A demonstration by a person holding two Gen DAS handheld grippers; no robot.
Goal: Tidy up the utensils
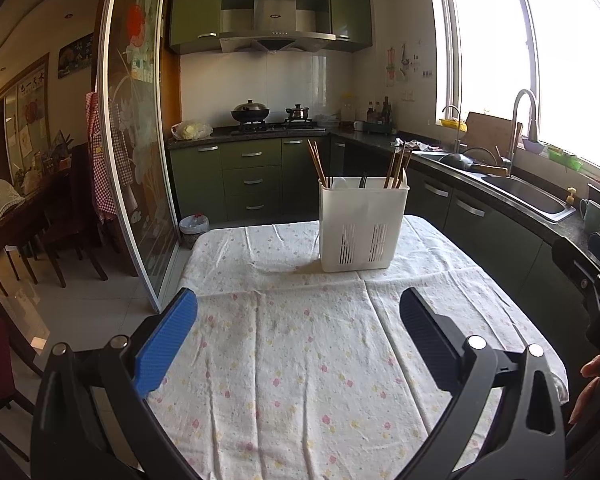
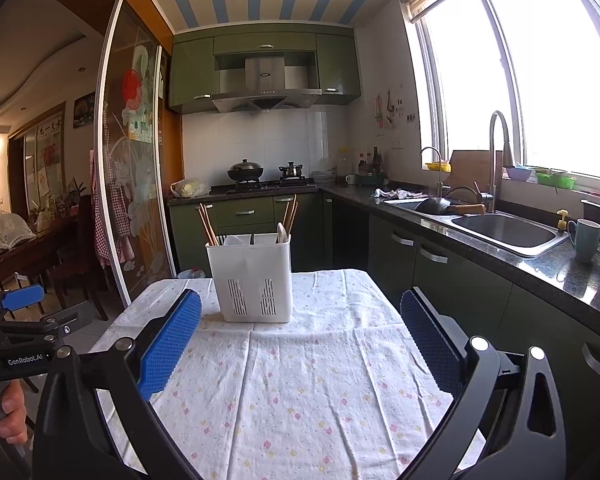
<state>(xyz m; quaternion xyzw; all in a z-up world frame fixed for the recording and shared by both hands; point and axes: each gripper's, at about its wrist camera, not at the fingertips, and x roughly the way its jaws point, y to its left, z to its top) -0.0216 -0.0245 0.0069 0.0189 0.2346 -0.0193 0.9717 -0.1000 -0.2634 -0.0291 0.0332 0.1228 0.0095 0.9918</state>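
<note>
A white slotted utensil holder (image 1: 362,226) (image 2: 251,278) stands upright at the far end of the table (image 1: 292,380) (image 2: 300,392), which is covered by a flowered cloth. Wooden chopsticks (image 1: 316,162) (image 2: 207,226) lean out of its left and right compartments, with a white spoon (image 2: 282,234) and dark utensil handles between them. My left gripper (image 1: 298,312) hovers open over the near cloth, nothing between its blue pads. My right gripper (image 2: 300,312) is also open and empty, short of the holder. The left gripper's body (image 2: 20,320) shows at the right wrist view's left edge, held by a hand.
A dark counter with a steel sink (image 2: 504,232), tall faucet (image 2: 498,152) and a mug (image 2: 586,238) runs along the right. A stove with pots (image 1: 250,114) is at the back. A sliding glass door (image 1: 136,152) and dining chairs (image 1: 60,232) stand left. A bin (image 1: 194,226) sits beyond the table.
</note>
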